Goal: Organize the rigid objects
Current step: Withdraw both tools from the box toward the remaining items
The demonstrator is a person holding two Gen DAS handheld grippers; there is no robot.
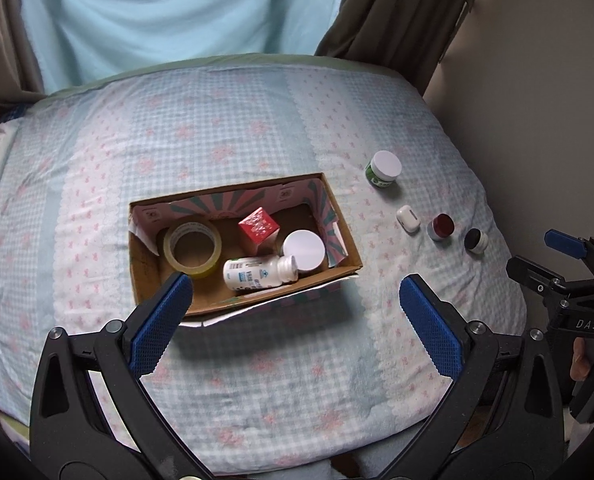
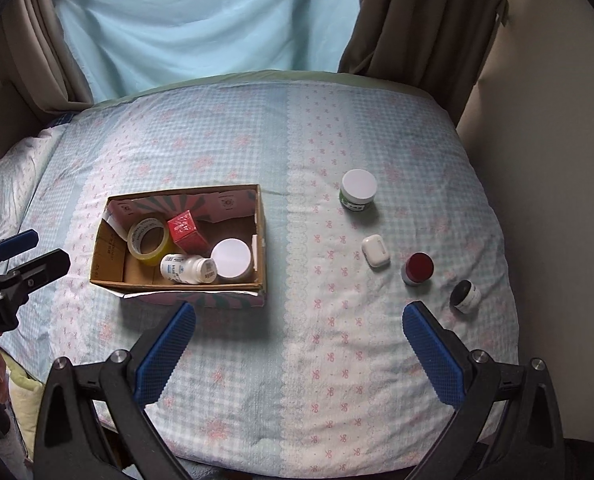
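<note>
A cardboard box (image 1: 345, 268) (image 2: 261, 240) lies on the bed and holds a tape roll (image 1: 192, 248) (image 2: 149, 242), a red cube box (image 1: 258, 226) (image 2: 185, 229), a white pill bottle (image 1: 257, 274) (image 2: 185, 269) on its side and a white-lidded jar (image 1: 304, 249) (image 2: 231, 258). To its right on the cover lie a green jar (image 1: 383, 169) (image 2: 358, 190), a white earbud case (image 1: 408, 219) (image 2: 375, 251), a red-lidded jar (image 1: 441, 227) (image 2: 418, 269) and a black-lidded jar (image 1: 476, 240) (image 2: 465, 295). My left gripper (image 1: 295, 304) is open and empty above the box's near edge. My right gripper (image 2: 299, 328) is open and empty, near the black-lidded jar.
The bed has a blue checked cover (image 1: 257, 128) (image 2: 217, 152). Curtains (image 1: 397, 12) (image 2: 417, 16) hang behind it and a wall (image 2: 557, 160) runs along the right side. Each gripper shows in the other's view, the right one (image 1: 569, 276), the left one (image 2: 13, 264).
</note>
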